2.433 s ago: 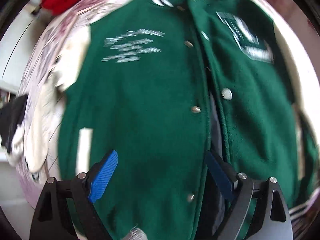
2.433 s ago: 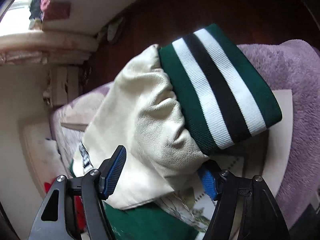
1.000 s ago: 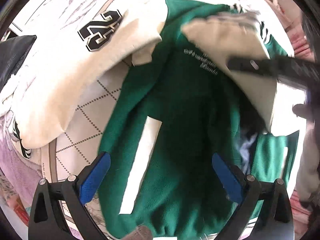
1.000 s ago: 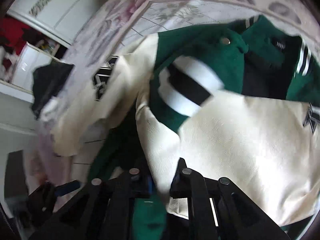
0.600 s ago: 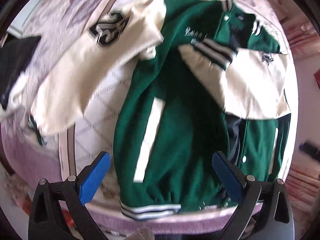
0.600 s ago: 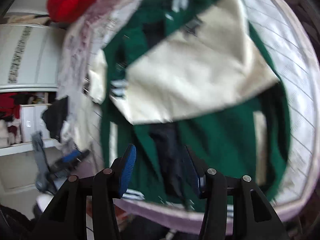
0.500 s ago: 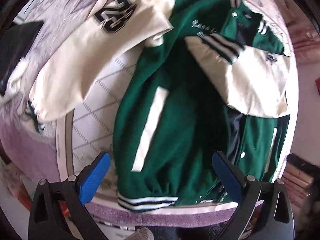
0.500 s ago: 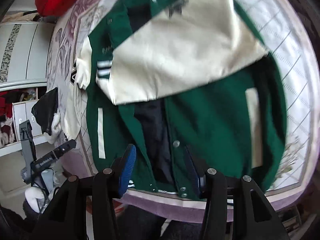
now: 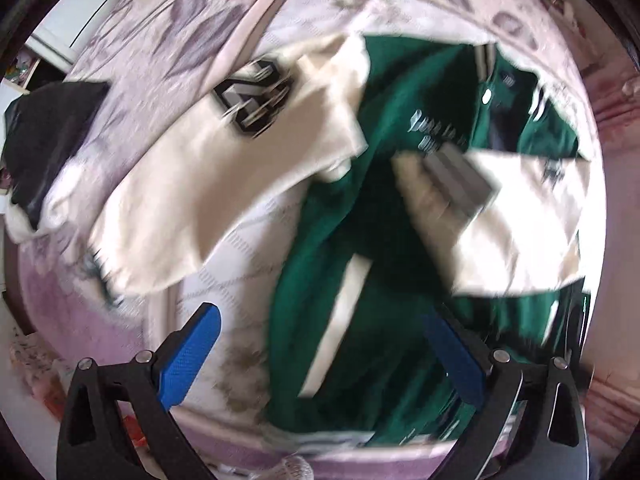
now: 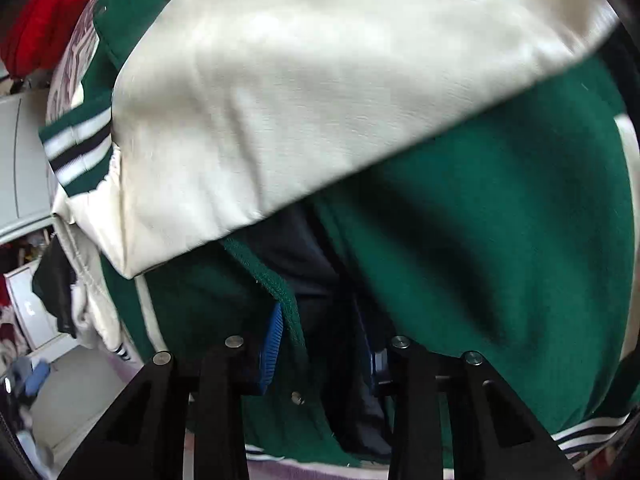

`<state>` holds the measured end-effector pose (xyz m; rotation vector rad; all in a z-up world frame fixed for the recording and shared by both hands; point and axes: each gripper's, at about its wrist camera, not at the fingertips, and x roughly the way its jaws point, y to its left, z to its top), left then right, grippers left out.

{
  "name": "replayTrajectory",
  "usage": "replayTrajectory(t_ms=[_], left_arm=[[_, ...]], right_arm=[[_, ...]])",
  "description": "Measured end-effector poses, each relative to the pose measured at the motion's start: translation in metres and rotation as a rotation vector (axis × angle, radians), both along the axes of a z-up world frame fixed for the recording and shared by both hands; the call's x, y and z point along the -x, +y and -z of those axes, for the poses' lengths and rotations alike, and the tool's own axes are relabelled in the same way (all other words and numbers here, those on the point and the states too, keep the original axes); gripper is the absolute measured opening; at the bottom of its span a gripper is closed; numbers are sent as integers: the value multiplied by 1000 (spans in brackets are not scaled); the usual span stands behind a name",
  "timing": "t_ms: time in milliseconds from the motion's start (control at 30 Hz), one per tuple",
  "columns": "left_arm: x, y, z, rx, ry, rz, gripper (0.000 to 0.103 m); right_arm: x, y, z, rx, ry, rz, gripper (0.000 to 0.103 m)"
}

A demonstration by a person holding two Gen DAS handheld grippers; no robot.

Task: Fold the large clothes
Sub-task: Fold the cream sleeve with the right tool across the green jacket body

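Right wrist view: my right hand-held gripper [image 10: 320,344] was closing around the front edge of the green jacket [image 10: 500,248] at 6 o'clock, to fold it on the bed [image 9: 168,24]. My left hand-held gripper [image 9: 320,356] hung open and empty above it.

A bed is seen covered with a quilted bedspread [image 9: 248,248] printed with purple and pink flowers, edged by a lilac fleece blanket [image 9: 76,312]. White cabinet doors [image 10: 24,168] are visible beyond the bed, with cluttered white shelves [image 10: 28,312] below them. A pale floor [image 10: 76,400] is seen beside the bed. A red cloth [image 10: 44,20] is heaped at the far end. Bright daylight is cast across the bedding.
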<state>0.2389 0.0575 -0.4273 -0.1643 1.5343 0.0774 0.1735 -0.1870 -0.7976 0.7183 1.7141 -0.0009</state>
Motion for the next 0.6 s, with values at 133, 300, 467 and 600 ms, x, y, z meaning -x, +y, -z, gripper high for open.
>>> replayTrajectory(t_ms=[133, 300, 467, 600], left_arm=[[-39, -58, 51, 93, 46, 17, 103], [-73, -103, 134, -61, 101, 59, 64], [-71, -100, 110, 5, -81, 80, 20], [-57, -89, 37, 113, -235, 65, 18]], right_arm=[[21, -3, -20, 60, 0, -33, 38], [46, -27, -25, 64, 19, 55, 41], [53, -30, -23, 89, 12, 89, 41], [51, -10, -31, -1, -69, 92, 41]])
